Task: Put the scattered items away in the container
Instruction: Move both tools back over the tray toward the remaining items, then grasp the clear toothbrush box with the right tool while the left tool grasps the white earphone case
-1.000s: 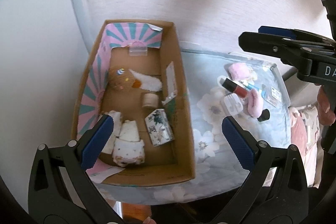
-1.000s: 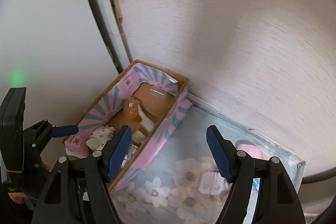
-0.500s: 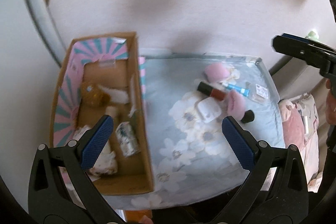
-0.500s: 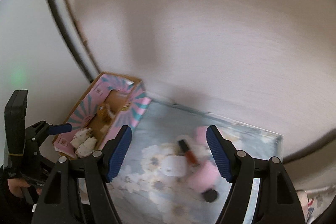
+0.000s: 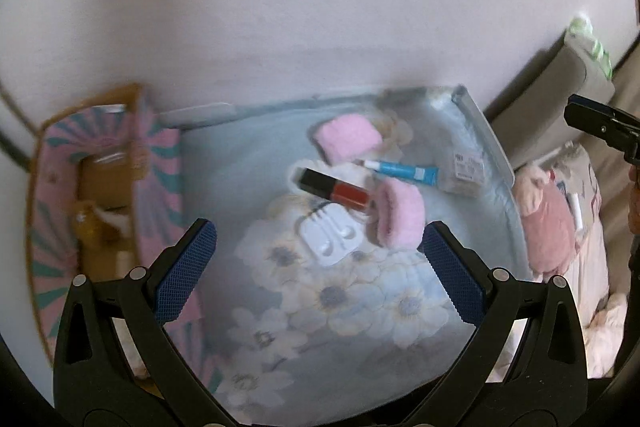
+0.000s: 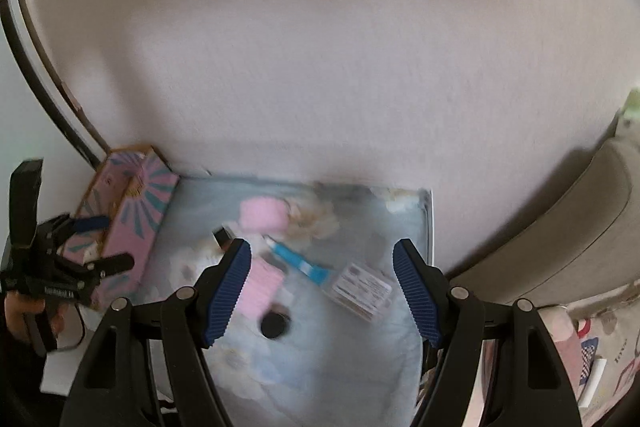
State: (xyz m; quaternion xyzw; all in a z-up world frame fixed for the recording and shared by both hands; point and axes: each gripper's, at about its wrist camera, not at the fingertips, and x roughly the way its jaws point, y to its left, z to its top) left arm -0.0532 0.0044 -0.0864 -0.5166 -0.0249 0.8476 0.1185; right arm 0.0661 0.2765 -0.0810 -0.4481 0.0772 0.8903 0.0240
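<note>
**Picking the next small thing for the box**

The scattered items lie in a bunch on the flowery blue tabletop [image 5: 360, 307]. There is a red lip gloss tube [image 5: 334, 189], a white earbud case [image 5: 330, 237] touching it, two pink fluffy puffs [image 5: 346, 139] [image 5: 400, 217], a blue tube [image 5: 404, 171], a clear labelled packet [image 5: 466, 171] and a small black cap [image 6: 274, 325]. The cardboard box [image 5: 156, 187] with pink and teal stripes stands at the left edge, with a toy already inside.

The left gripper [image 5: 320, 275] hangs above the earbud case, fingers wide open and empty. The right gripper [image 6: 322, 293] hangs above the blue tube, also wide open and empty.

A good grab goes straight down on one thing only. The lip gloss lies partly on the case and against a puff, so they may drag along. The two grippers are close and could bump. The pictures are blurry.
</note>
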